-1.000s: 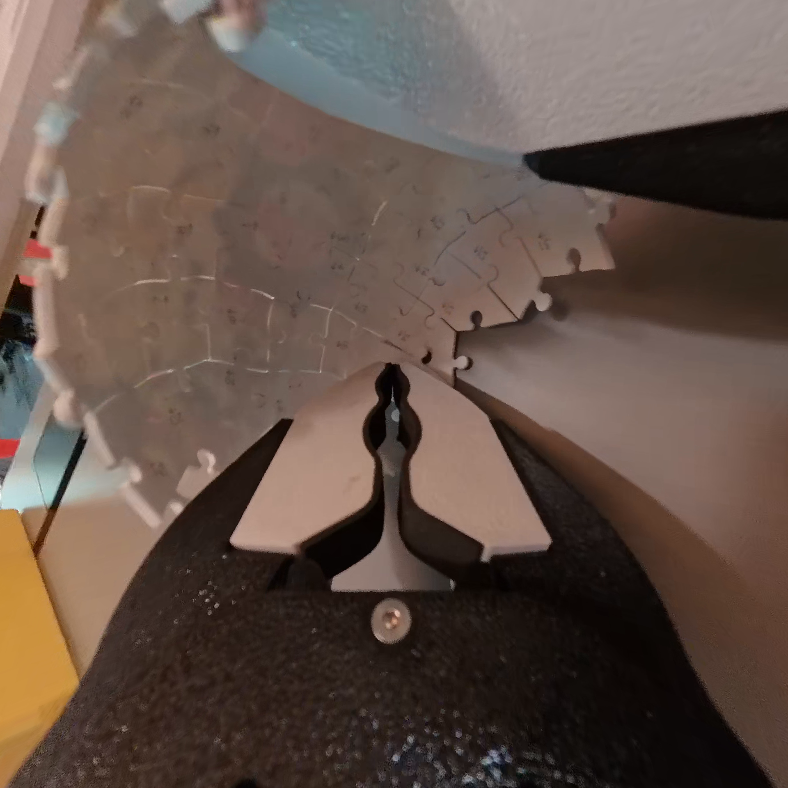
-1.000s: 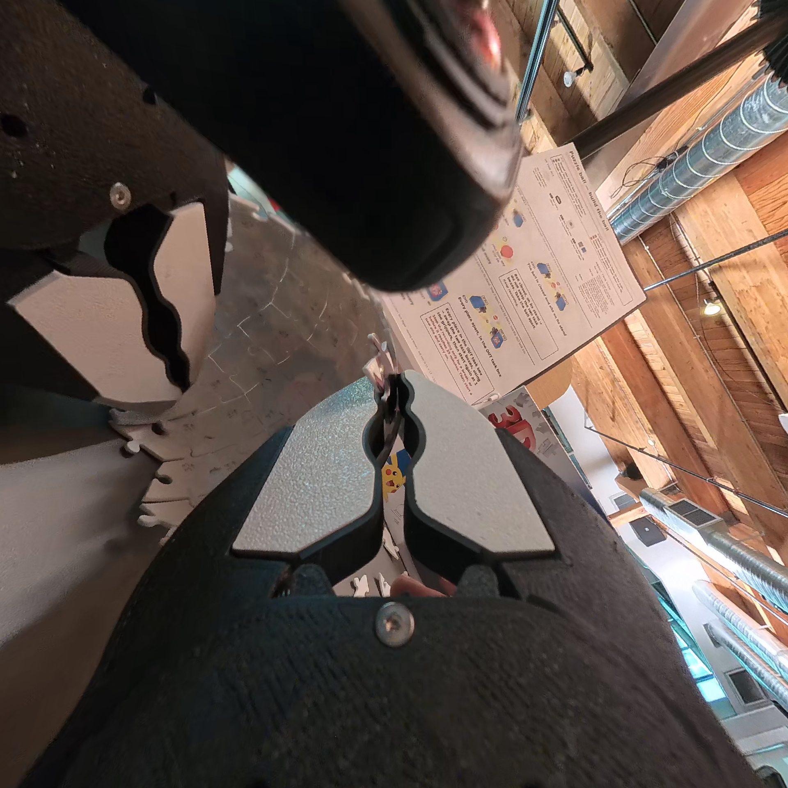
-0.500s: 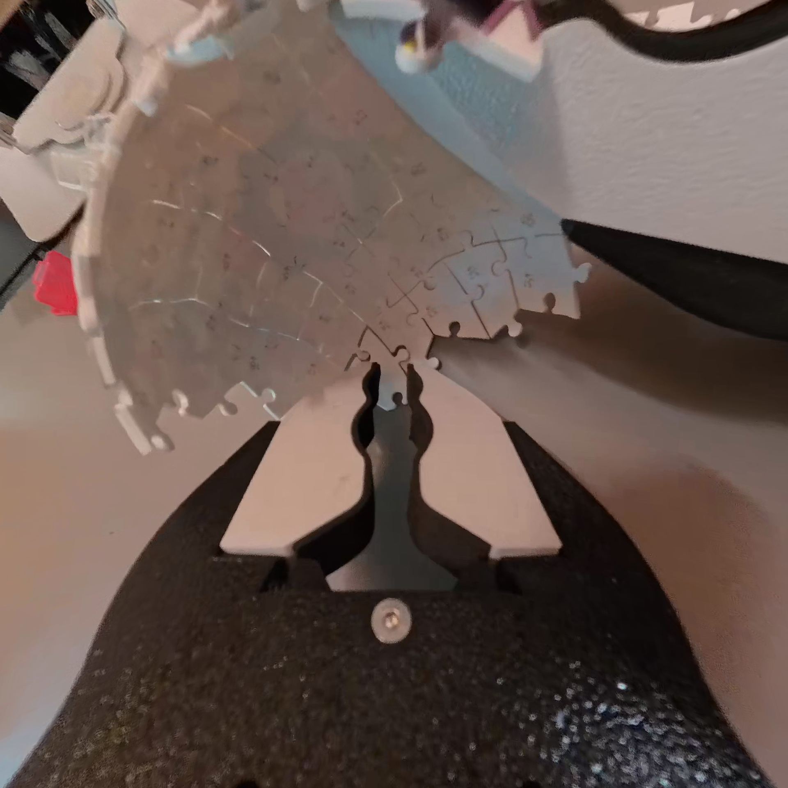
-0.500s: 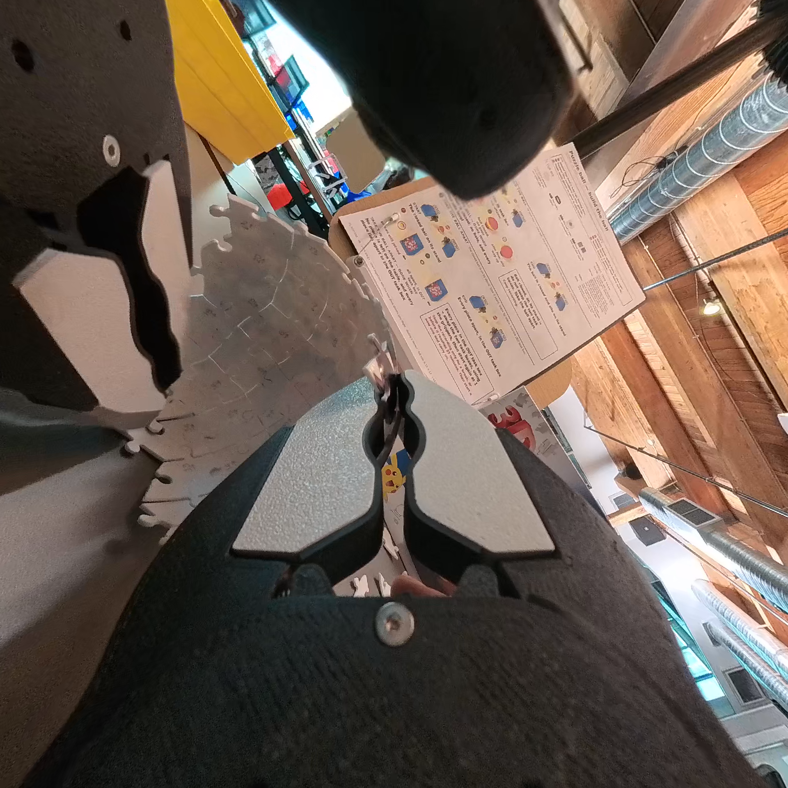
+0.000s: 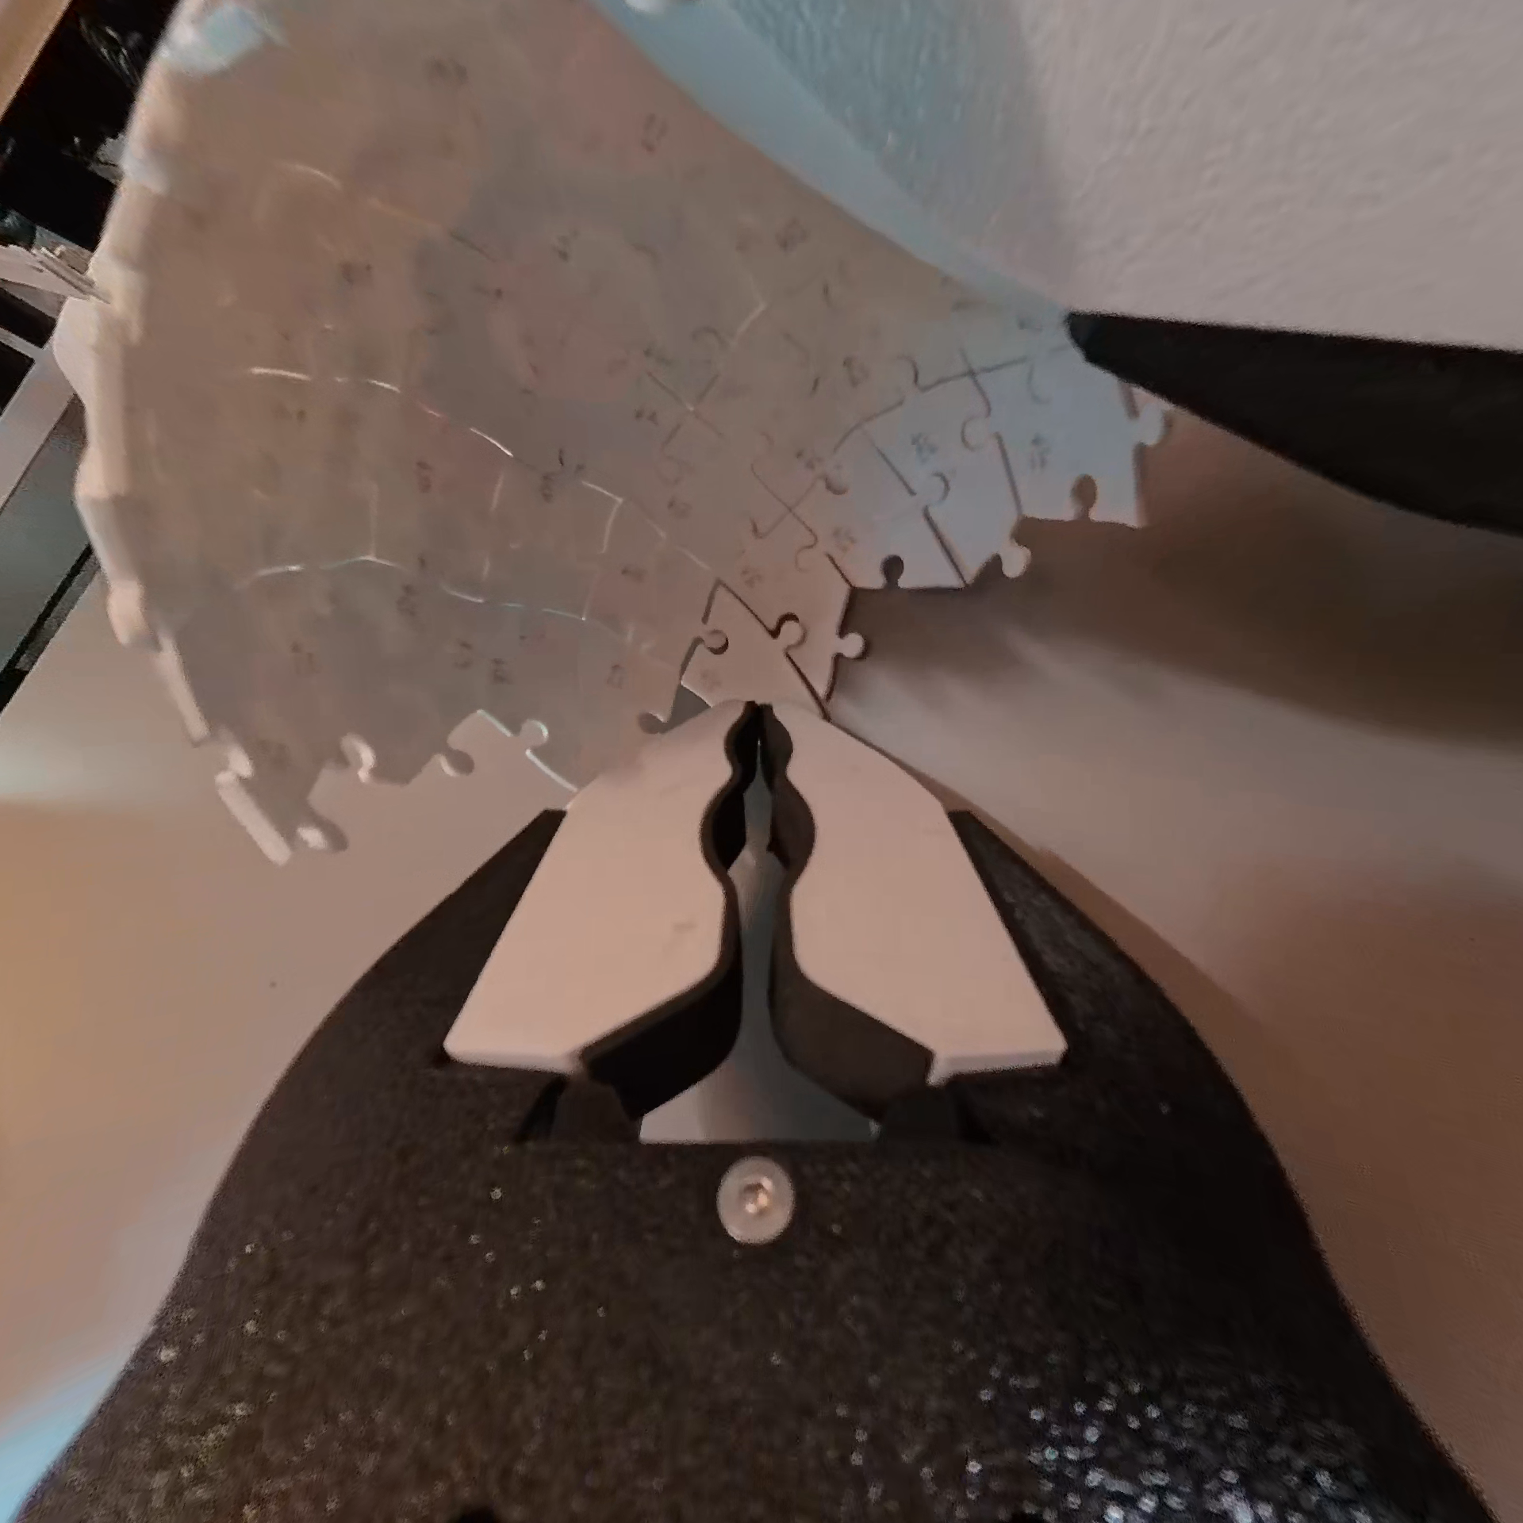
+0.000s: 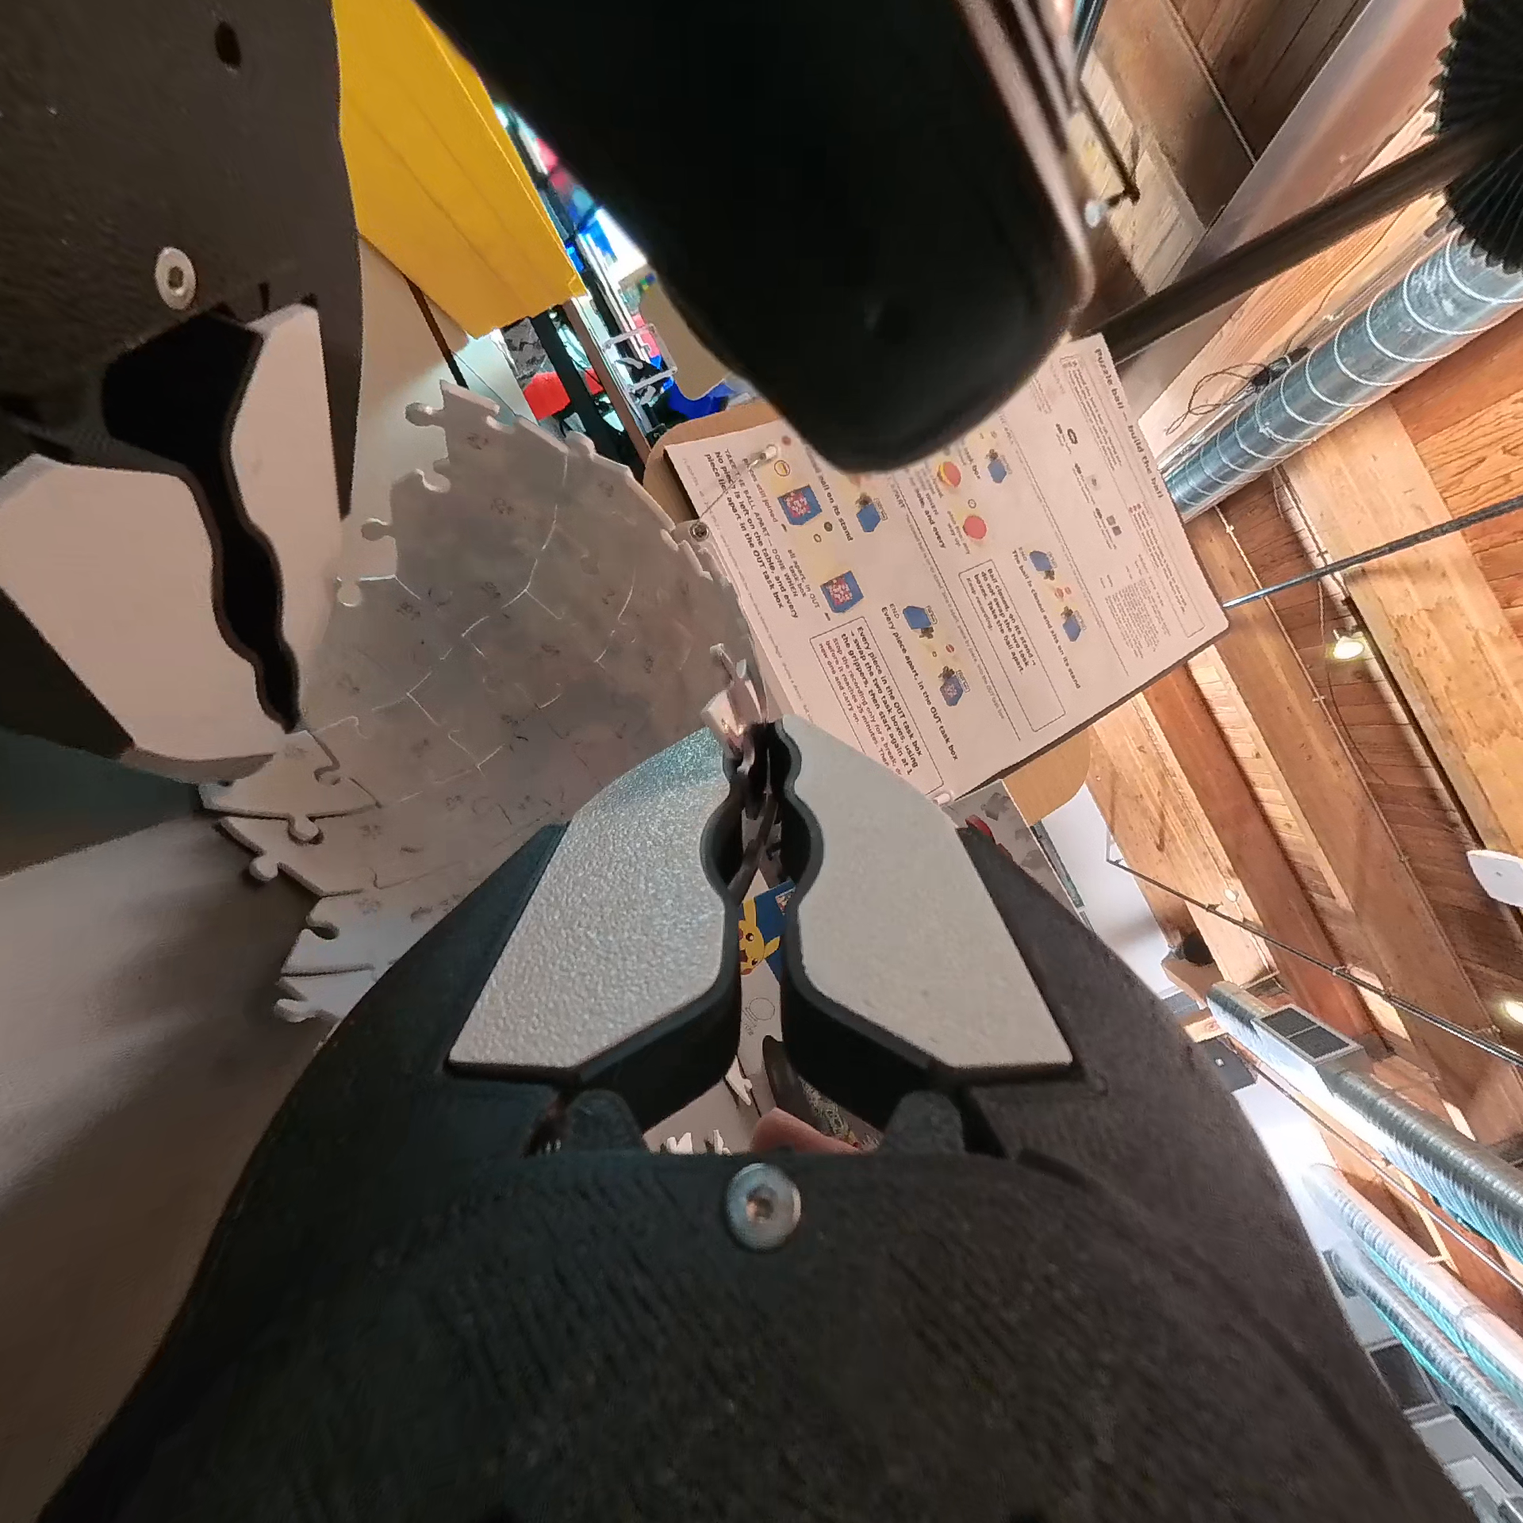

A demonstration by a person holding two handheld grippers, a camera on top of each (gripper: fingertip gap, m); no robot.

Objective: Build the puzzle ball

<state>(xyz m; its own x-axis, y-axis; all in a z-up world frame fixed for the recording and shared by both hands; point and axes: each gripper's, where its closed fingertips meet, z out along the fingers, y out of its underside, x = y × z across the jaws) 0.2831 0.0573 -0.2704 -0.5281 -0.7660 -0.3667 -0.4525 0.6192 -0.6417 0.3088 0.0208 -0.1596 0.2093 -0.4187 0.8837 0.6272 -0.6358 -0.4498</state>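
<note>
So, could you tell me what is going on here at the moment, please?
A person is building a puzzle ball with two handheld grippers. The left gripper is shut on the lower edge of a curved, partly assembled puzzle shell, holding it up with its grey inner side in view. The right gripper is shut on the opposite edge of that shell. An instruction sheet hangs behind. The shell's outer edges are open, so the ball is unfinished.
</note>
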